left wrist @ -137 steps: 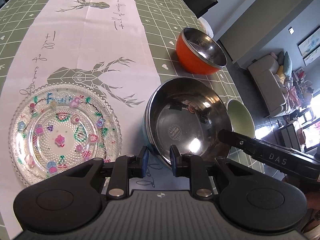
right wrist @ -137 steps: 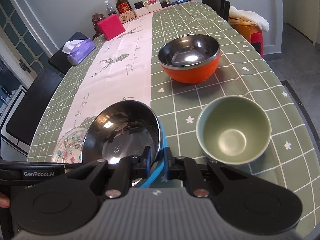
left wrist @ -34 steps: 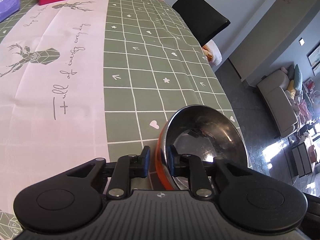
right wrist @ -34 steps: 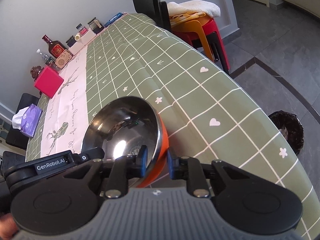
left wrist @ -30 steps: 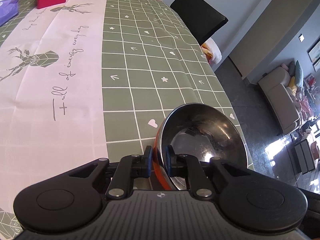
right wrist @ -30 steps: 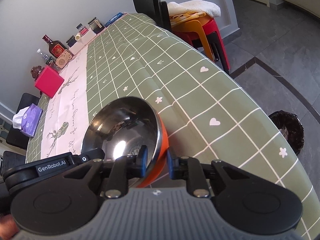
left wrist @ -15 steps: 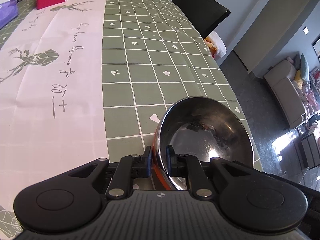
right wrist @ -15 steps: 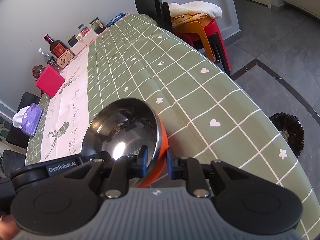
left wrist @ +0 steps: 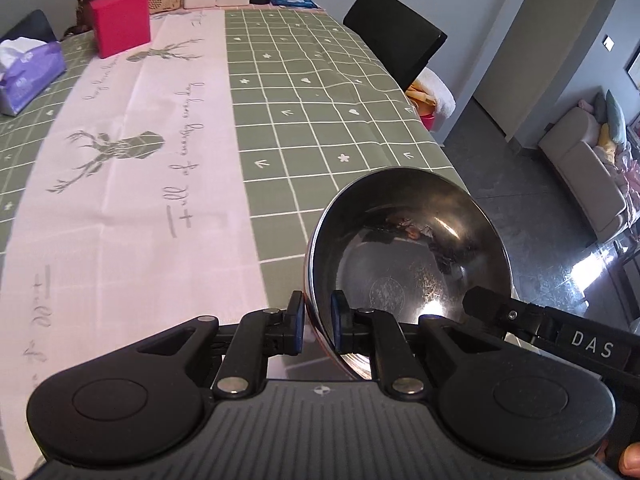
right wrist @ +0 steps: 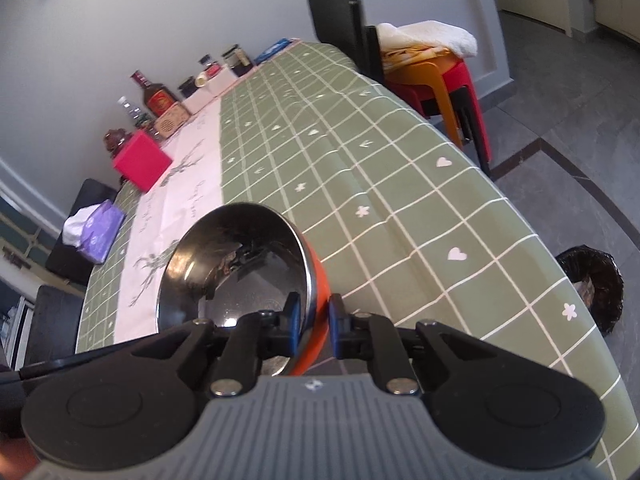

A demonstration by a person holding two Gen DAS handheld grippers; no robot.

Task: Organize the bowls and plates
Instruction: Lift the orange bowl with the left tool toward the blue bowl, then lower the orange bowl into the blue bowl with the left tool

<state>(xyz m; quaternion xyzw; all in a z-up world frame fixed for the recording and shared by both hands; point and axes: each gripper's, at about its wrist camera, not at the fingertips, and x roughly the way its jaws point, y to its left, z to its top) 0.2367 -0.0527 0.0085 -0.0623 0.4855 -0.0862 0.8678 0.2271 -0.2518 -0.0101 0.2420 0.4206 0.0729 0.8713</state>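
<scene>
Midway through the tidying, both grippers hold one orange bowl point(left wrist: 408, 256) with a steel lining clear of the green checked tablecloth point(left wrist: 320, 92). The left gripper point(left wrist: 318, 322) pinches the rim at the bowl's 7 o'clock in its own view, one pad outside the wall and one inside; the right gripper point(right wrist: 310, 326), whose jaws have just been closing, clamps the opposite rim, its dark arm entering the left view at 4 o'clock. In the right view the bowl point(right wrist: 240, 264) tilts, its orange wall showing between the pads. A pink table runner point(left wrist: 132, 168) lies at 10 o'clock of the bowl, with a red box point(left wrist: 120, 20) and tissue pack point(left wrist: 28, 72) further back, and bottles and jars along the table's far edge. No plate or other bowl appears in either view, so how much is already stacked cannot be told; this bowl, by the look of it, has yet to be set down anywhere.
</scene>
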